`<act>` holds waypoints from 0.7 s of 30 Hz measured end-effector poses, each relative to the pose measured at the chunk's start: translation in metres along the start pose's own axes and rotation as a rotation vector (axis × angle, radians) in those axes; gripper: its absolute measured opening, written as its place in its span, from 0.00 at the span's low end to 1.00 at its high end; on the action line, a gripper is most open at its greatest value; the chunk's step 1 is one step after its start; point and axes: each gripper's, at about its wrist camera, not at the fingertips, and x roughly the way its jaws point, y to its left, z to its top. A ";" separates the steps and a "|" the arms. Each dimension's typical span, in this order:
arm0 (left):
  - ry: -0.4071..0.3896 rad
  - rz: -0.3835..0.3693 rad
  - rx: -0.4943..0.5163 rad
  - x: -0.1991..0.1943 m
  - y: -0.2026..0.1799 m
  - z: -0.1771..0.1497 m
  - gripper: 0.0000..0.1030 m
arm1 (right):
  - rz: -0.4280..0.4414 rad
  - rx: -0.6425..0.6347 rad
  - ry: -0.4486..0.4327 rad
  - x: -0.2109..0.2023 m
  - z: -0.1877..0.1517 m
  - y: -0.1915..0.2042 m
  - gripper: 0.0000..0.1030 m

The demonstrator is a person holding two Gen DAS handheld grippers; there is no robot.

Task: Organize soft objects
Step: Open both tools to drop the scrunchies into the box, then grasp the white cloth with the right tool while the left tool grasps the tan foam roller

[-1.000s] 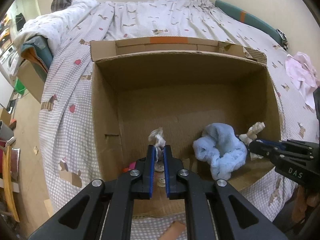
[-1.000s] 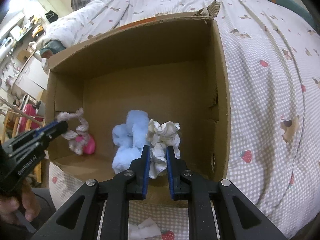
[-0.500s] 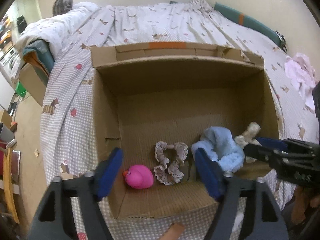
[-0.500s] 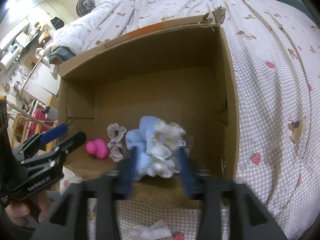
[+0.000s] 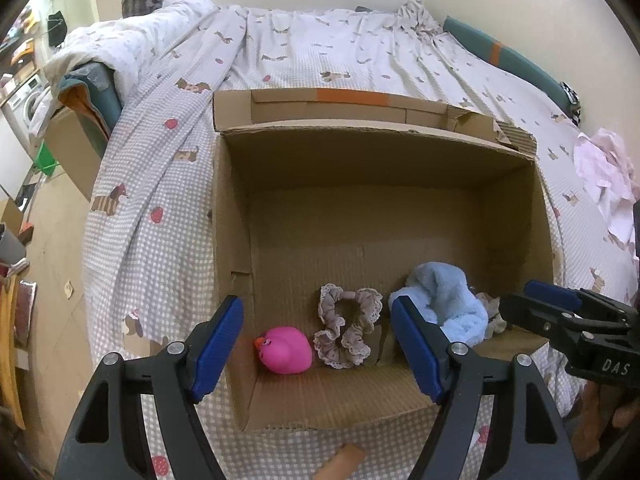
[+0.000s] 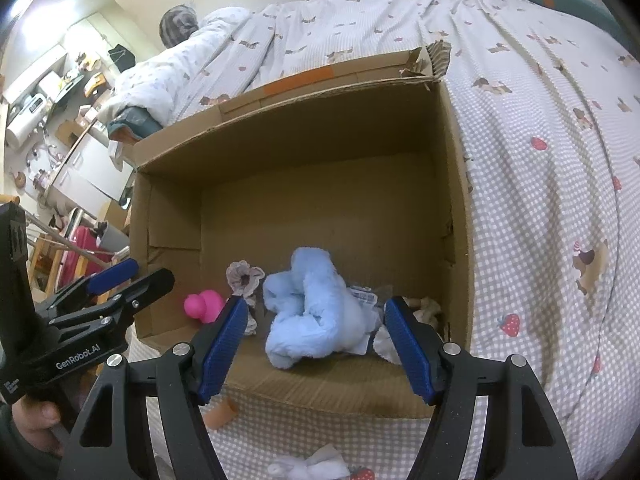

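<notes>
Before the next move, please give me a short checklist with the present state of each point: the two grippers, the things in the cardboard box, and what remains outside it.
1. Left gripper open and holding nothing: ok.
2. Right gripper open and holding nothing: ok.
3. Frilly scrunchie lying on the floor of the cardboard box, beside the pink duck: ok.
4. Cream scrunchie in the box, behind the blue plush: ok, though partly hidden.
5. All soft things in the box: not ok; a white cloth lies on the bedspread in front of the box.
6. Pink garment belongs to the task: cannot tell.
</notes>
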 end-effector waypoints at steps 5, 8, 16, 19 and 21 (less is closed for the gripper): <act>-0.014 0.009 -0.002 -0.011 0.002 -0.005 0.72 | -0.013 0.008 -0.013 -0.004 -0.003 -0.001 0.73; -0.028 0.032 0.006 -0.020 0.002 -0.010 0.72 | -0.021 0.015 -0.018 -0.007 -0.006 -0.002 0.73; -0.005 0.024 -0.037 -0.038 0.011 -0.033 0.72 | -0.021 0.022 -0.036 -0.026 -0.019 -0.001 0.73; -0.004 0.027 -0.042 -0.046 0.013 -0.043 0.72 | -0.023 0.014 -0.041 -0.032 -0.025 0.000 0.73; 0.000 0.014 -0.065 -0.049 0.017 -0.048 0.72 | -0.021 0.017 -0.039 -0.036 -0.030 0.000 0.73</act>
